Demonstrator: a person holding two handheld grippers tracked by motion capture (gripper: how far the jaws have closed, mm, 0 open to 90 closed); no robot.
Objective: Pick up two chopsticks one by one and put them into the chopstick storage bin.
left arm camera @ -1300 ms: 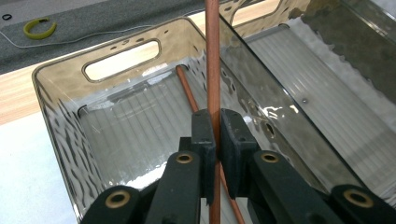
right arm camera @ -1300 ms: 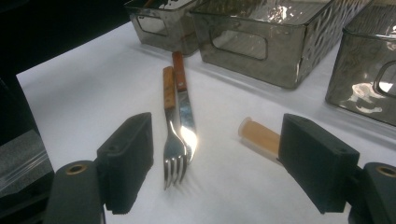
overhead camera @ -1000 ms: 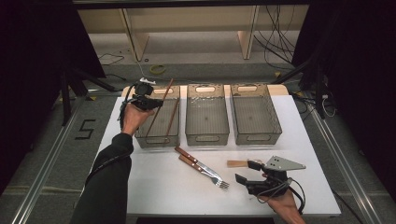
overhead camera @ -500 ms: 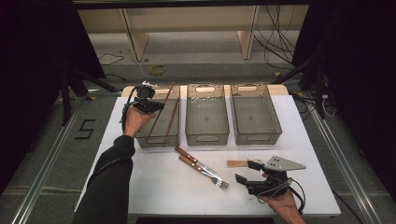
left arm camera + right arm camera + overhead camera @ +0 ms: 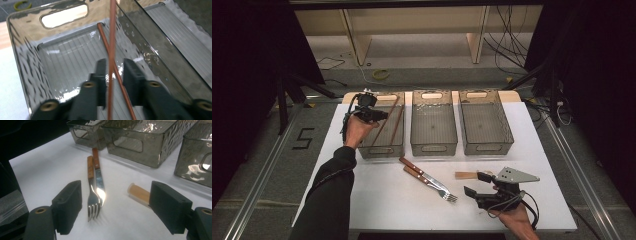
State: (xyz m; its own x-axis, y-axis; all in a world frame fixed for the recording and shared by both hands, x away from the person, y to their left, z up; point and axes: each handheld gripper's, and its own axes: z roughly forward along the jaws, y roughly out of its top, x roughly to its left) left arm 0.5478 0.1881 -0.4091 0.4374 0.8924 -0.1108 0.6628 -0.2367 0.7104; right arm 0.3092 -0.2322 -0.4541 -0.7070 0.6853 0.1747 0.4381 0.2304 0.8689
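My left gripper (image 5: 381, 116) hovers over the left clear bin (image 5: 382, 150), at its far end. Its jaws have just been opening. In the left gripper view a brown chopstick (image 5: 111, 37) stands between them, with a gap on each side of it. A second chopstick (image 5: 105, 37) lies slanted on the bin floor. Both chopsticks (image 5: 391, 125) lean inside that bin. My right gripper (image 5: 474, 183) rests open near the table's front right, nothing between its jaws. A fork (image 5: 92, 205) and a knife (image 5: 100, 185) with wooden handles lie just beyond it.
A middle bin (image 5: 434, 148) and a right bin (image 5: 487, 147) stand in a row beside the left one. A short wooden handle (image 5: 464, 175) lies by the right gripper's far jaw. The white table's edge (image 5: 562, 220) runs close to the right hand.
The left hand has shifted slightly over the left bin. The right gripper, the fork and the knife have stayed where they were.
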